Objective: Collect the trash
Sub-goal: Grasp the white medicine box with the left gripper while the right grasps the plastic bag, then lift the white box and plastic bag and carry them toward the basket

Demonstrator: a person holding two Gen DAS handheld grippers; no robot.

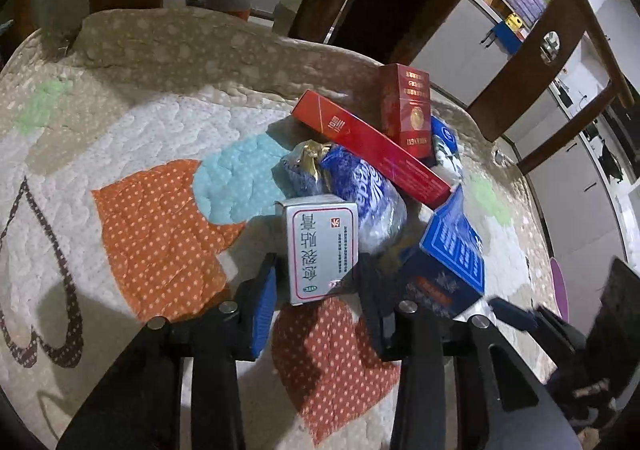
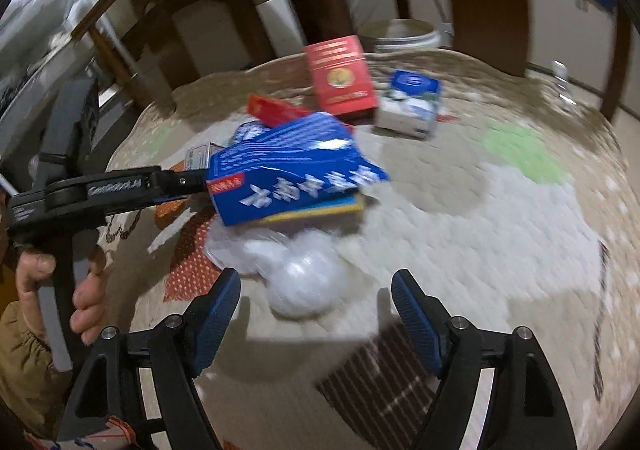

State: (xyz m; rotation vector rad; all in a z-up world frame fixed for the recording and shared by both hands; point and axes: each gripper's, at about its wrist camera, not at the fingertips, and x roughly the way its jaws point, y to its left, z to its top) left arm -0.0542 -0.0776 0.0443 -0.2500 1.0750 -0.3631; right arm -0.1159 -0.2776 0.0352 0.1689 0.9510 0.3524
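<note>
One light, stiff silver-grey cardboard box (image 1: 320,250) | between left gripper (image 1: 316,290) pads, pinched across narrow sides, crushable | right gripper (image 2: 316,314) spread before soft, slippery white plastic bag (image 2: 296,274)

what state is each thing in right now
left claw, shut on grey box
grey box, upright, gripped
right claw, open, empty
blue box, tilted, not flat
red pack, standing upright
long red box, lying at a slant
white bag, crumpled, on mat
</note>
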